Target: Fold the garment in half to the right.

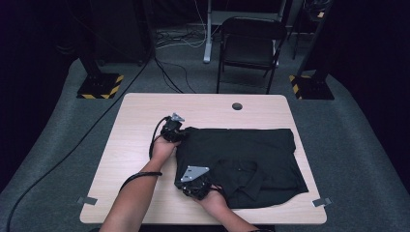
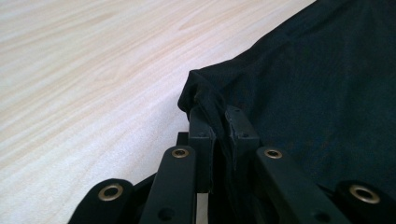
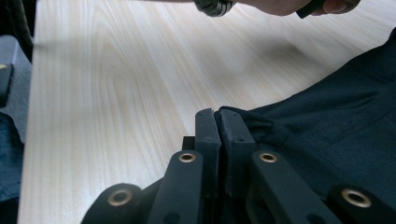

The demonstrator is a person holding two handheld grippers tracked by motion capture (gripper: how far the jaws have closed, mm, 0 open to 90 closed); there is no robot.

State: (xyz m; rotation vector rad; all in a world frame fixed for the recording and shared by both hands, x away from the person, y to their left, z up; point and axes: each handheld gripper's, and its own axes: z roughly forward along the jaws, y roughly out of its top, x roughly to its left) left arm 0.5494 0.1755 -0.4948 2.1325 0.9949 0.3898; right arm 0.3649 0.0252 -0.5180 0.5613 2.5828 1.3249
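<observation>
Lay folded on the right half of the wooden table (image 1: 140, 145), that black shirt (image 1: 251, 154) — collar toward the near edge. Reached in from below, both forearms angled inward. Left gripper (image 1: 175, 135) clamped on the shirt's far-left corner, cloth pinched between its jaws. Right gripper (image 1: 193, 186) low at the near-left corner — jaws closed tight on the fabric edge there.

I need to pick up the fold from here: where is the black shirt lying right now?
In the high view the black shirt lies on the right half of the table, its left edge pinched by both tools.
</observation>
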